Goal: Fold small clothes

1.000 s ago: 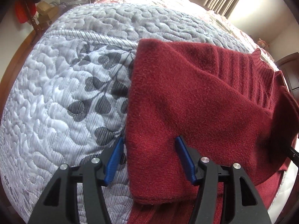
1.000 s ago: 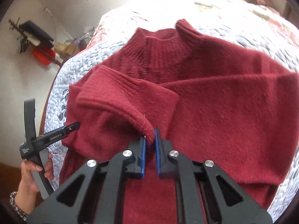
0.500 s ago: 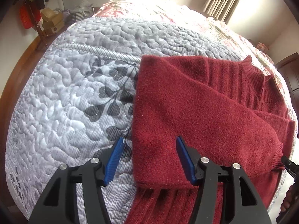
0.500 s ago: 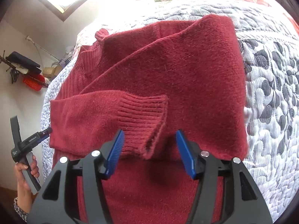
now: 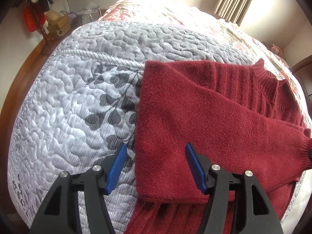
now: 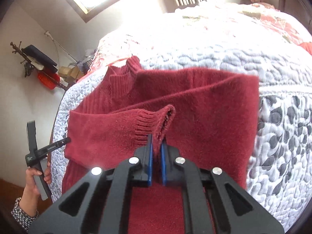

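A dark red sweater (image 5: 204,120) lies on the grey quilt (image 5: 78,101) of the bed, both sleeves folded across its body. The left hand-held gripper (image 5: 156,167) hovers with its blue pads spread wide — they straddle the sweater's folded left edge, one pad over the quilt, one over the knit. The right hand-held gripper (image 6: 156,156) is clamped on the ribbed cuff (image 6: 156,120) of the upper sleeve, just ahead of its tips. The person's hand (image 6: 37,177) shows at that view's lower left.

One red sweater (image 5: 204,128), one quilt (image 5: 81,101), two tools: left tool (image 5: 156,167), right tool (image 6: 156,156).
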A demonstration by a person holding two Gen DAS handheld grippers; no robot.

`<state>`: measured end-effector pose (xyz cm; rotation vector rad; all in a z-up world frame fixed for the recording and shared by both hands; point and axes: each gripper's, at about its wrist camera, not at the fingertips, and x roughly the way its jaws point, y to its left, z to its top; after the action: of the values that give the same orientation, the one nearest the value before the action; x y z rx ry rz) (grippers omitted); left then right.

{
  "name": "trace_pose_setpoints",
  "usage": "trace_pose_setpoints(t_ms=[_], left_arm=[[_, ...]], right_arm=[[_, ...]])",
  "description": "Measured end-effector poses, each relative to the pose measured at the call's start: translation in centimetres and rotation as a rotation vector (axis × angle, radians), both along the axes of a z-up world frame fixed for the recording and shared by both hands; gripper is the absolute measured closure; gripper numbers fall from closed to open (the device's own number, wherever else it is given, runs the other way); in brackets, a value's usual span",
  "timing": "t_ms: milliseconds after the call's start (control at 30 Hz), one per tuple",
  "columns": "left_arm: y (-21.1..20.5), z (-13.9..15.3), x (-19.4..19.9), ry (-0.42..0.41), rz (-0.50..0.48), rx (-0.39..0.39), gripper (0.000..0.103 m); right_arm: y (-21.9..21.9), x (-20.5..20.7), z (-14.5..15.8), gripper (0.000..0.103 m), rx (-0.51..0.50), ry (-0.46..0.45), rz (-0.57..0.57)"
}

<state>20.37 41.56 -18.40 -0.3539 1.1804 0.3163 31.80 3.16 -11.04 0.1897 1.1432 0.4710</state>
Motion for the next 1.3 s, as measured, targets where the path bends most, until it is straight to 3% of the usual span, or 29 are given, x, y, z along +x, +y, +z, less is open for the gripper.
trace_pose_setpoints(t_ms=[133,333,633,733,767,800,967,1300], left_arm=[[-1.5,0.0,1.1,-0.001,-0.037,0.054,0.038],[-2.9,-2.3,3.0,0.058,-0.066,0.114,0.036],[-2.4,-3.3,3.5,0.07,-0.053,0.099,0.032],[-2.3,-2.8,3.1,0.068,-0.054,0.092,0.032],[-2.4,-2.4,2.8,0.064,-0.06,0.088,0.033],[-2.4,-1.9,2.3,0.059,-0.068,0.086,0.033],[-2.7,0.0,-2.0,0.051,-0.131,0.062,0.029],[-4.6,-0.9,-16.7,0.171,-0.21,-0.016,0.026]], right_arm=[[-2.6,0.3,0.5,0.097,-0.057,-0.032,-0.056],[-3.6,1.2,-5.2,0.097,-0.136,0.081,-0.095],[-3.3,1.1,-6.8,0.096,-0.143,0.102,-0.1],[-3.8,0.6,-5.7,0.087,-0.112,0.102,-0.105],[-4.3,0.3,-5.2,0.077,-0.106,0.101,-0.107],[-4.5,-0.2,-4.6,0.069,-0.1,0.088,-0.109],[-5.4,-4.6,-2.4,0.064,-0.138,0.035,-0.071],[-9.0,-19.2,-4.4,0.057,-0.193,0.174,-0.035]])
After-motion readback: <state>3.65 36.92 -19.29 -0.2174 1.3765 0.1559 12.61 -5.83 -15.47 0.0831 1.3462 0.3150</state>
